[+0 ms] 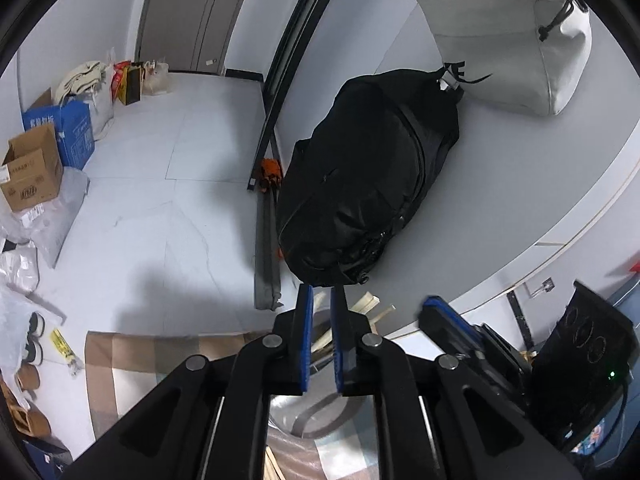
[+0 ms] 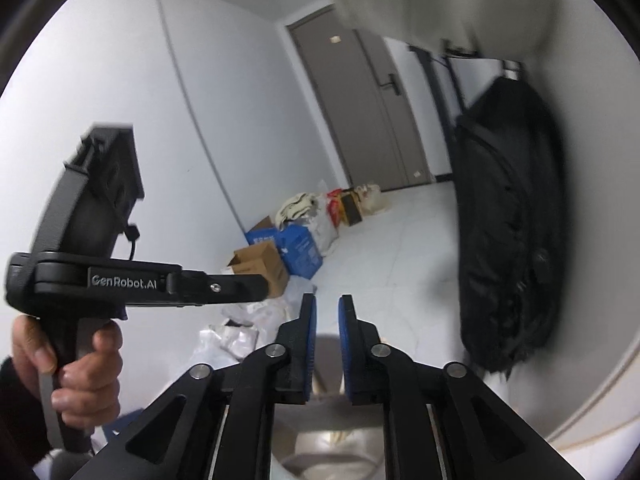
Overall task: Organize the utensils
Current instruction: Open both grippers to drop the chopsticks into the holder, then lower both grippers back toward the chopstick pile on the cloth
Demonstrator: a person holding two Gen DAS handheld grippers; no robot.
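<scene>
We held the left gripper (image 1: 321,300) tilted downward, its blue pads (image 1: 306,336) parted by a narrow gap with nothing pressed between them. The right gripper (image 2: 327,312) pointed shallower, jaws likewise slightly apart and empty. In the right wrist view, our left hand (image 2: 84,376) wrapped the left gripper's handle, fingers curled.

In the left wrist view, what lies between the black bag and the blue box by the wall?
Mostly bare pale floor tiles, then a black metal frame leaning right beside the black bag; the blue box stands apart.

black bag (image 2: 508,240) blurred; chopsticks (image 1: 370,304) half hidden
</scene>
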